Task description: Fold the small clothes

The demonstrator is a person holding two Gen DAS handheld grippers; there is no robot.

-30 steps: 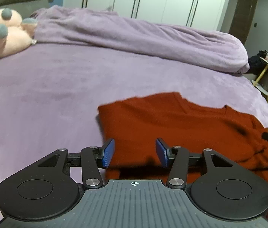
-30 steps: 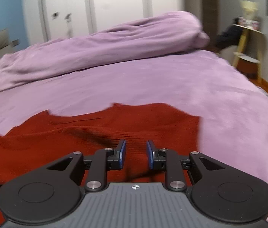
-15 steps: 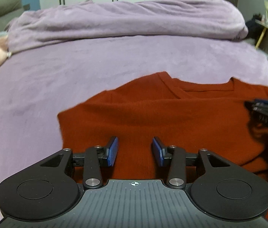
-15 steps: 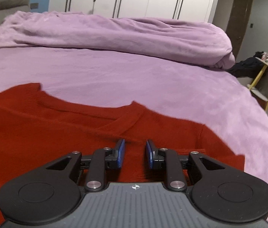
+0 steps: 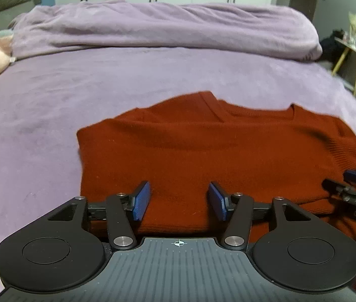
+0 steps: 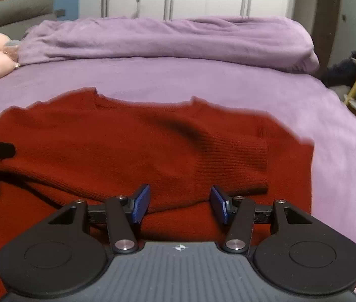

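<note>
Left wrist view: left gripper (image 5: 179, 201), tongs apart, empty, over the red sweater (image 5: 215, 148) hem. Right gripper (image 6: 180, 202), likewise apart, nearest the folded-in sleeve (image 6: 228, 158). Advice: pinch both hem corners evenly, fold toward the collar (image 5: 248, 112) beyond.
</note>
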